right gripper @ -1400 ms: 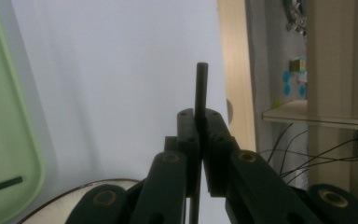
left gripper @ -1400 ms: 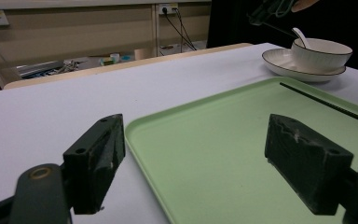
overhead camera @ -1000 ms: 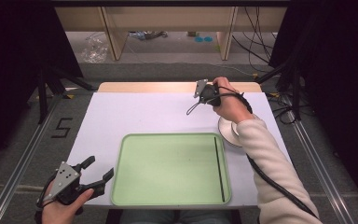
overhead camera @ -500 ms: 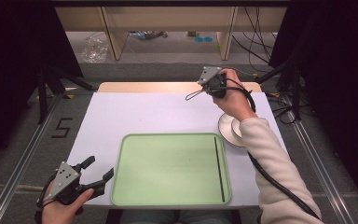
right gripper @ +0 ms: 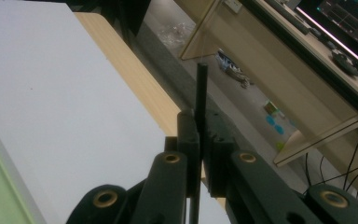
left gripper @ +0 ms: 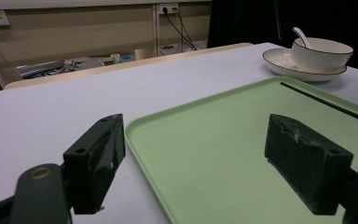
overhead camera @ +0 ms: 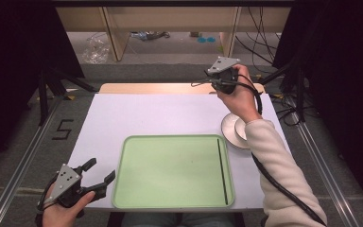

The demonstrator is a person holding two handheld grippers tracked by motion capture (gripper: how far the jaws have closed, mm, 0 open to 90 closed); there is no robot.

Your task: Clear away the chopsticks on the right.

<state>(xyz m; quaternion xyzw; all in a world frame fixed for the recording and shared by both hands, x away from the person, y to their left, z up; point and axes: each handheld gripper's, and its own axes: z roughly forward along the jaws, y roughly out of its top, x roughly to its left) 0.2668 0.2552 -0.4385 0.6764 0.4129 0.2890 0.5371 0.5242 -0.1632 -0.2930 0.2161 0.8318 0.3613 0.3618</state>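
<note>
The right tongs (right gripper: 199, 135) are clamped on a thin, straight black chopstick (right gripper: 201, 88); the left tongs (left gripper: 205, 163) stand apart.

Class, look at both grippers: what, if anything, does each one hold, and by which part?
The right gripper pinches a thin black stick, gripped partway along its length. The left gripper holds nothing.

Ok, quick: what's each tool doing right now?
Left tool: open, empty, at the green plastic tray's edge.
Right tool: shut on a thin black stick.
</note>
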